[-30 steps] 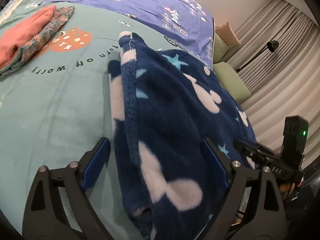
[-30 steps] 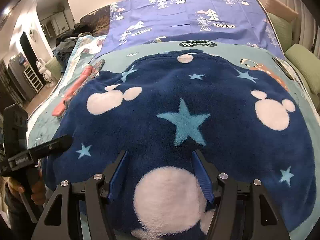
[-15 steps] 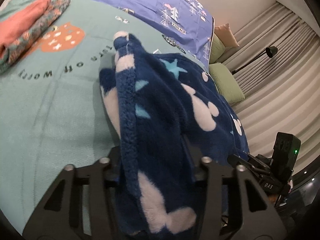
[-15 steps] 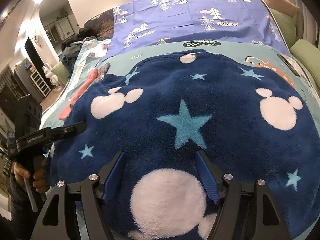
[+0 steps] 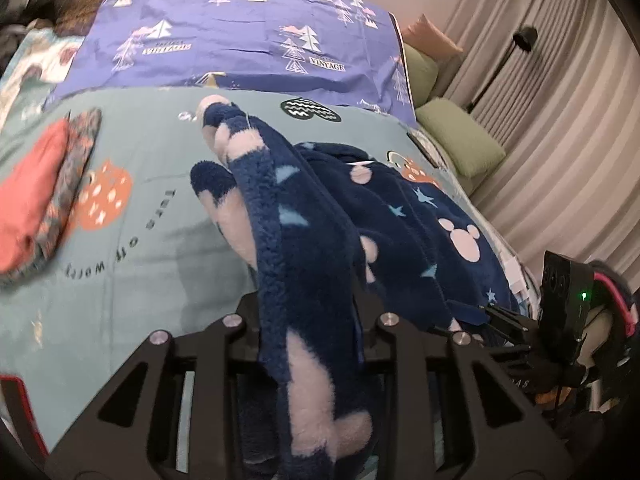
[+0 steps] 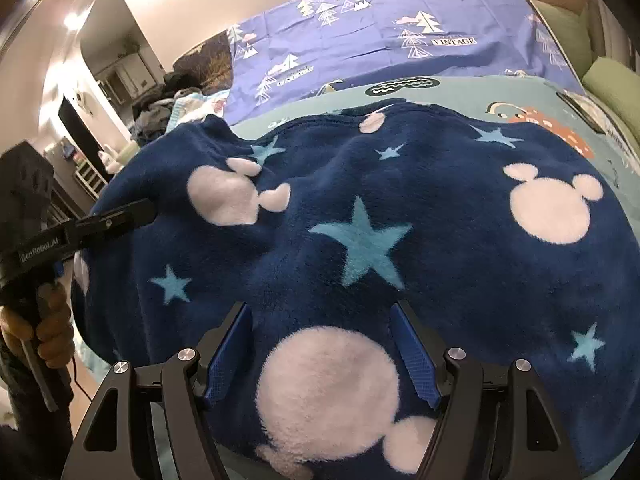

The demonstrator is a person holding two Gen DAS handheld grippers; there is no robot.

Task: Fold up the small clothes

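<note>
A navy fleece garment (image 6: 400,208) with white mouse heads and light blue stars lies spread on the teal bedsheet (image 5: 140,208). My left gripper (image 5: 308,320) is shut on the garment's left edge (image 5: 288,240) and lifts it into a raised fold. It shows at the left of the right wrist view (image 6: 116,216). My right gripper (image 6: 324,356) is open, its blue pads either side of the garment's near edge. It shows at the right of the left wrist view (image 5: 500,320).
A folded red and floral stack (image 5: 40,200) lies on the sheet at the left. A purple tree-print cover (image 5: 248,40) lies across the far end. Green cushions (image 5: 460,140), curtains and a floor lamp stand on the right. A doorway and clutter (image 6: 100,120) lie beyond the left bed edge.
My left gripper has shut on the garment's left edge and raised it, turning the view toward the head of the bed. My right gripper has stayed open over the near edge.
</note>
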